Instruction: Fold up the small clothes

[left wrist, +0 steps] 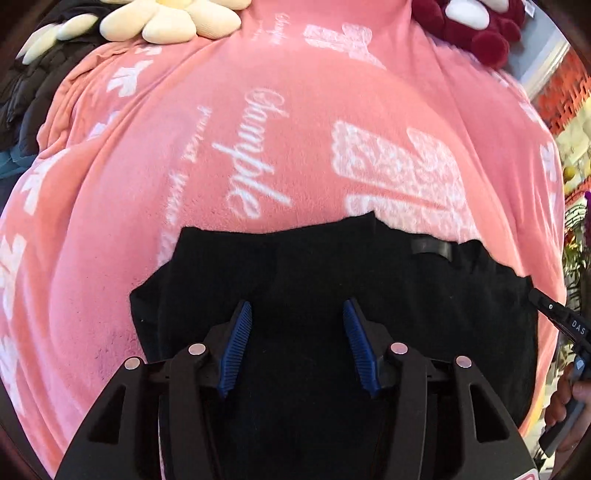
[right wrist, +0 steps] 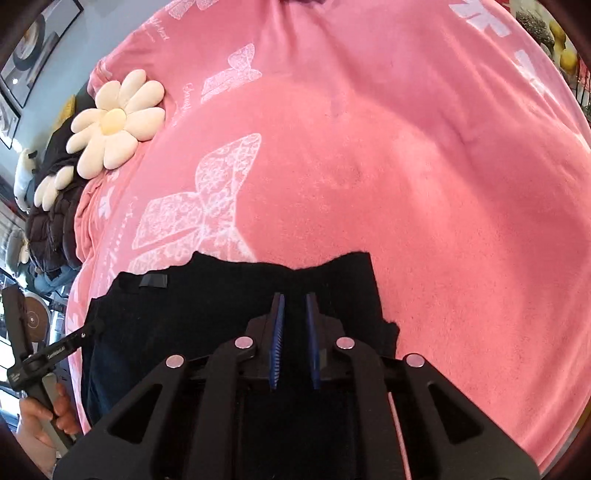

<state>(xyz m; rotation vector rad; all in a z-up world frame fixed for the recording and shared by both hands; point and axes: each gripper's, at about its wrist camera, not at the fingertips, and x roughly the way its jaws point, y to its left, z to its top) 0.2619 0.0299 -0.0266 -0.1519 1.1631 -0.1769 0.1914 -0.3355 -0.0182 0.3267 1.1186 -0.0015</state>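
A small black garment [left wrist: 332, 280] lies flat on a pink fleece blanket [left wrist: 258, 147]; it also shows in the right wrist view [right wrist: 207, 306]. It has a dark tag near its far edge [left wrist: 432, 248]. My left gripper [left wrist: 297, 308] hovers over the garment's near part, jaws wide open and empty. My right gripper [right wrist: 294, 301] is over the garment's right part, jaws nearly closed with a narrow gap; whether cloth is pinched I cannot tell.
A cream daisy-shaped cushion [right wrist: 110, 122] and a dark puffy jacket [right wrist: 51, 221] lie at the blanket's left edge. Dark red plush [left wrist: 480, 29] sits at the far right. The pink blanket [right wrist: 406, 184] extends beyond the garment.
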